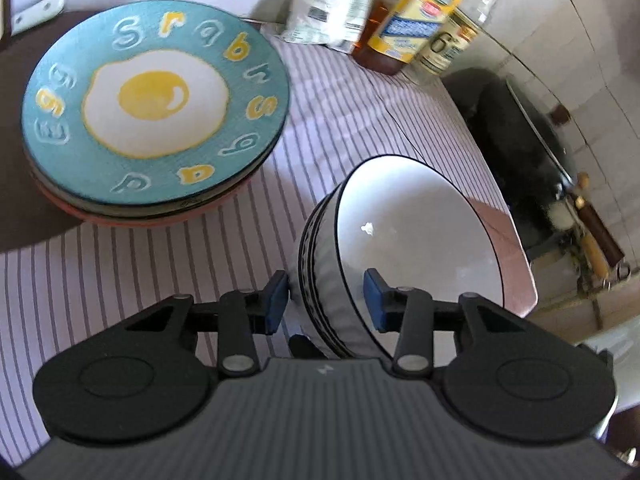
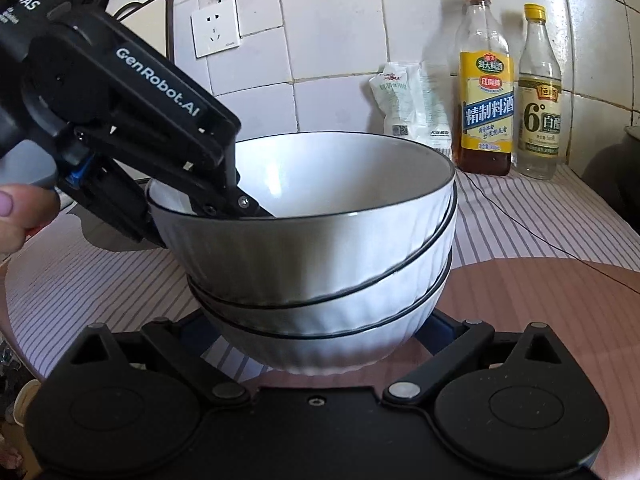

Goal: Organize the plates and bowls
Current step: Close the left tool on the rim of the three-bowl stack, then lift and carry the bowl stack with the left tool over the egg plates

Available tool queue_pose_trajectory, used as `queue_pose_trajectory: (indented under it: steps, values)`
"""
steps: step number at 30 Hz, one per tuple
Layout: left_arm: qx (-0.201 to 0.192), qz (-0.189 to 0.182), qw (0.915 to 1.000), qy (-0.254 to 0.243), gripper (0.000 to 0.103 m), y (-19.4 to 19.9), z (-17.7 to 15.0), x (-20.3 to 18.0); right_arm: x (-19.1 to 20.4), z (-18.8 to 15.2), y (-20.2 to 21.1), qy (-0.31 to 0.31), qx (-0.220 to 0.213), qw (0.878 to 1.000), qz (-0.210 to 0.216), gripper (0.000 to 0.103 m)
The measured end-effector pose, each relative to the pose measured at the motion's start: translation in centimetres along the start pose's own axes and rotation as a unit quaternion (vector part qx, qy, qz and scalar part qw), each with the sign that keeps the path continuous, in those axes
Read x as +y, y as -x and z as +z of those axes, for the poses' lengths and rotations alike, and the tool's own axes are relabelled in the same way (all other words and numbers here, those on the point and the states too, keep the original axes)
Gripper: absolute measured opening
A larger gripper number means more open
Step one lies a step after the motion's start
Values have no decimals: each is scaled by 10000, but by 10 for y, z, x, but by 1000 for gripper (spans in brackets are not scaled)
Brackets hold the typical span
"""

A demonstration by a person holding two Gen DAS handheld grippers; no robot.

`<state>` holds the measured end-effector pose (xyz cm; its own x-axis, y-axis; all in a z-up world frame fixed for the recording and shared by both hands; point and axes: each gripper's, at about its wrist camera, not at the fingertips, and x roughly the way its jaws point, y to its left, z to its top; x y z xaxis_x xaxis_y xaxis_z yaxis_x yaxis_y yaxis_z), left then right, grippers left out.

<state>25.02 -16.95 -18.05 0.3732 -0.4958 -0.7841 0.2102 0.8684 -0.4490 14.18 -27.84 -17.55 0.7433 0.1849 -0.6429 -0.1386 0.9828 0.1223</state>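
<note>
**Top bowl straddled at rim, stack sits between both grippers**

Three white bowls [image 2: 320, 264] nested on the striped cloth [image 1: 120, 264], near the table's right edge; plates [image 1: 156, 100] stacked well apart to the far left. Left gripper [image 1: 326, 300] straddles the top bowl's [image 2: 304, 184] rim: one finger [image 1: 276, 296] outside the wall, other inside. Jaws part-open; pads near the wall, but can't tell if they press yet. That bowl sits tilted in the stack, mouth up, leaning toward the left gripper. Right gripper [image 2: 320, 336] stands wide open round the bottom bowl's base, fingertips hidden, holding nothing as far as I can see. Left is the nearer tool for the top bowl; next move prob. squeeze + settle it level.
</note>
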Motion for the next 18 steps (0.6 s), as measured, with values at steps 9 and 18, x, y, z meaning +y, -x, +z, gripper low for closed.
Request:
queue_pose_trajectory:
  steps: [9,18]
  values:
    - [-7,-46,9997,242,33,3,-1,4,-2,2,-3,-31,55,10000,32,102]
    - [182,-86,9996,205,33,1,2,6,0,3,-4,231,131,9996,10,102]
